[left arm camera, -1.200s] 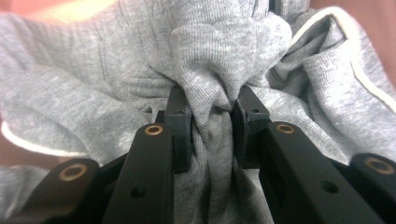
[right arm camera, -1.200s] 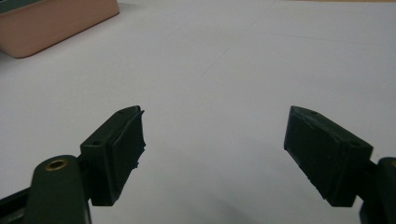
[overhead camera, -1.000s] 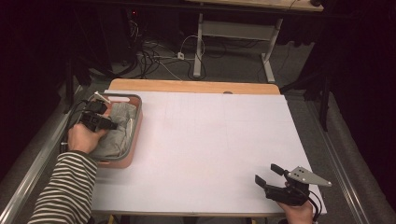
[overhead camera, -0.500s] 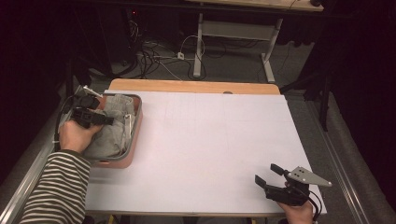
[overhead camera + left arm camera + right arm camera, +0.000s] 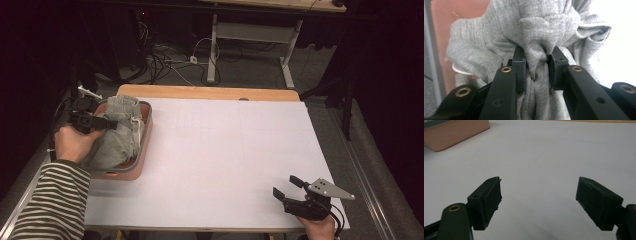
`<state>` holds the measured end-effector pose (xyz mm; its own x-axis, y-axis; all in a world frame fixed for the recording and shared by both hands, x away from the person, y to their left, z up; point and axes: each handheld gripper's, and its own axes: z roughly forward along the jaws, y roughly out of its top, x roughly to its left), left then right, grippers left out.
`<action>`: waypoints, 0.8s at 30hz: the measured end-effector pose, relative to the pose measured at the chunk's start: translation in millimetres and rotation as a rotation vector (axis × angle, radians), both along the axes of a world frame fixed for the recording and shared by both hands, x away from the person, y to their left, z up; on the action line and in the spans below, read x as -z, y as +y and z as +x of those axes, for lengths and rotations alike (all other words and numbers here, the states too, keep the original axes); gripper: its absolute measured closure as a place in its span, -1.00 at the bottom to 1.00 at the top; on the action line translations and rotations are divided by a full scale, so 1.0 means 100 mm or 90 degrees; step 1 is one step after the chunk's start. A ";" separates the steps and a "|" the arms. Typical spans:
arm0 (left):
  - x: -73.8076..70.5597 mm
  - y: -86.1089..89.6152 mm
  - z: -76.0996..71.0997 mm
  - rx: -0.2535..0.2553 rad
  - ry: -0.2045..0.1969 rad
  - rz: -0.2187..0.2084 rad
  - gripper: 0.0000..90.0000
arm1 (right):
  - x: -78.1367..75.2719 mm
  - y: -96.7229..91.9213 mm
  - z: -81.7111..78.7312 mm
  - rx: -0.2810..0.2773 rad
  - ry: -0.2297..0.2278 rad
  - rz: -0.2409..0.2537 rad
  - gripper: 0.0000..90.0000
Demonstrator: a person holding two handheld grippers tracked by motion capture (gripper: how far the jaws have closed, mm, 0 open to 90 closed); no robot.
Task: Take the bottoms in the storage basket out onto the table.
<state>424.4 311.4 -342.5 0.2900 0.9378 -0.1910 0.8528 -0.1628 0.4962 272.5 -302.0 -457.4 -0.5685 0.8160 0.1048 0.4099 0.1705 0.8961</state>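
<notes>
A grey knitted garment (image 5: 120, 137) lies bunched in a pink tray (image 5: 137, 167) at the table's left edge. My left gripper (image 5: 107, 123) is shut on a fold of the grey garment (image 5: 536, 47), and the cloth is pinched tight between its two black pads (image 5: 520, 72). The garment hangs up from the tray where it is gripped. My right gripper (image 5: 287, 186) rests near the front right corner of the white table (image 5: 230, 150). Its jaws stand wide open with nothing between the fingers (image 5: 489, 200).
A corner of the pink tray (image 5: 456, 132) is at the top left of the right gripper view. The white sheet covers a wooden tabletop (image 5: 210, 92). Beyond the table are cables and a desk frame (image 5: 215, 50) on a dark floor.
The left hand has risen and drawn back toward the table's left edge, lifting the gripped fold of the garment. The right gripper has stayed where it was.
</notes>
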 end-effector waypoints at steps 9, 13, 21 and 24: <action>-0.15 0.03 -0.04 0.000 -0.018 -0.014 0.55 | 0.00 0.00 0.00 0.003 0.002 0.001 -0.54; -0.20 0.04 -0.07 0.000 -0.019 -0.016 0.55 | 0.00 0.00 0.00 0.002 0.001 0.002 -0.54; -0.32 0.03 -0.13 0.004 -0.031 -0.014 0.54 | 0.00 -0.01 0.01 0.003 0.003 0.002 -0.54; -0.36 0.04 -0.15 0.003 -0.036 -0.013 0.54 | 0.00 -0.01 0.01 0.003 0.002 0.002 -0.54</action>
